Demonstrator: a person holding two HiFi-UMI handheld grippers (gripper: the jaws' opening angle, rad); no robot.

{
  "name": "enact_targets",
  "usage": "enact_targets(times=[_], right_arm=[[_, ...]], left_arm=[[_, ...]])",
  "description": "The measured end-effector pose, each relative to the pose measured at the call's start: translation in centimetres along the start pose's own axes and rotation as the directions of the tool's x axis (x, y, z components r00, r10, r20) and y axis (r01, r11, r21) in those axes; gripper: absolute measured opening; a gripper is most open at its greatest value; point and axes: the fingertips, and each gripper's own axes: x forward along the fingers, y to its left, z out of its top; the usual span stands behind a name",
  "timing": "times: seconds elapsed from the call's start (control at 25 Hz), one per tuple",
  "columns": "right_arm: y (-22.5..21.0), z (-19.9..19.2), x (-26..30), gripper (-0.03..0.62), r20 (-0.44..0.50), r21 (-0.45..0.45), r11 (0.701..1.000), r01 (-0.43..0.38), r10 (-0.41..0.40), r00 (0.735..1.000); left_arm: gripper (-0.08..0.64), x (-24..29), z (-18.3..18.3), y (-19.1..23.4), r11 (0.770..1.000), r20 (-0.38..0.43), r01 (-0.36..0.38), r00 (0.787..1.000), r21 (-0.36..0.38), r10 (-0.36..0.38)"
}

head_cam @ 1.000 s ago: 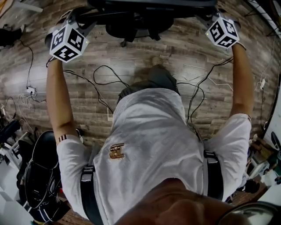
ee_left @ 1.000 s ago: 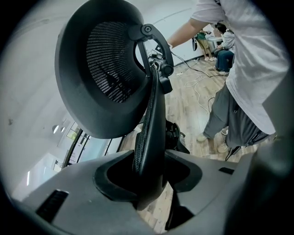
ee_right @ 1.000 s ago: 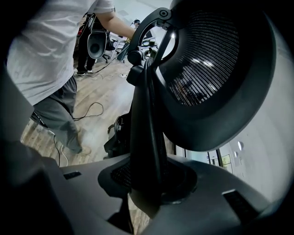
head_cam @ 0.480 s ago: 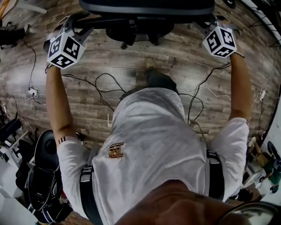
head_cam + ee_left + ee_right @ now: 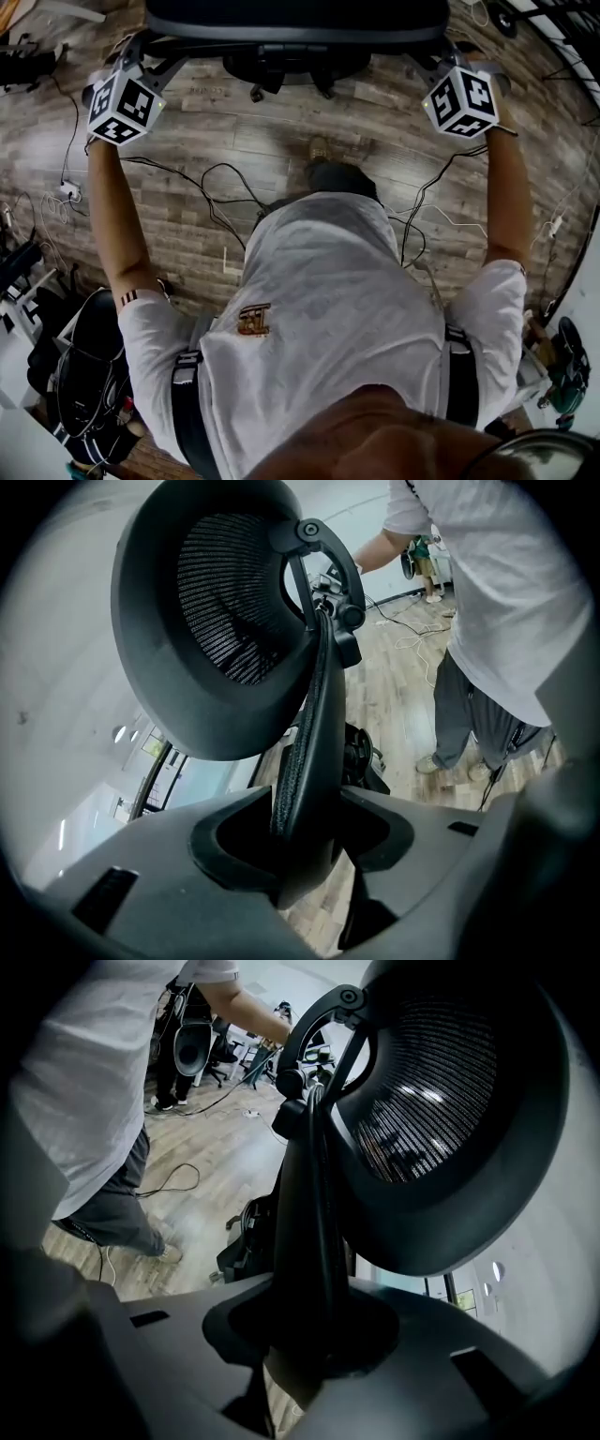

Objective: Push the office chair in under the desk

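The black office chair (image 5: 298, 21) stands at the top of the head view, its mesh backrest (image 5: 220, 602) facing me. My left gripper (image 5: 150, 58) is shut on the left edge of the backrest (image 5: 309, 761), which fills the gap between its jaws. On the backrest's right edge (image 5: 314, 1213) sits my right gripper (image 5: 433, 64), its jaws closing with that edge pressed between them. Both arms are stretched forward. No desk shows in any view.
Black cables (image 5: 216, 178) trail over the wooden floor (image 5: 281, 122) around the person's feet (image 5: 323, 155). A power strip (image 5: 66, 192) lies at the left. A second black chair (image 5: 84, 366) and bags crowd the lower left.
The chair has rolled away from me, toward the top of the head view. Both grippers went with it, and the person stepped forward behind them.
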Motion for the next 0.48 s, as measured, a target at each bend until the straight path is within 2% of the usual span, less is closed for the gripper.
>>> enact_targets(times=[0.48], right_arm=[[-6.8,-3.5,4.7,0.109,0.032,-0.009,1.0,0.003,-0.003,0.999]], left_arm=[[0.215,5.3,-0.2,6.8,1.0,-0.011,-0.01,1.0,-0.02,0.01]])
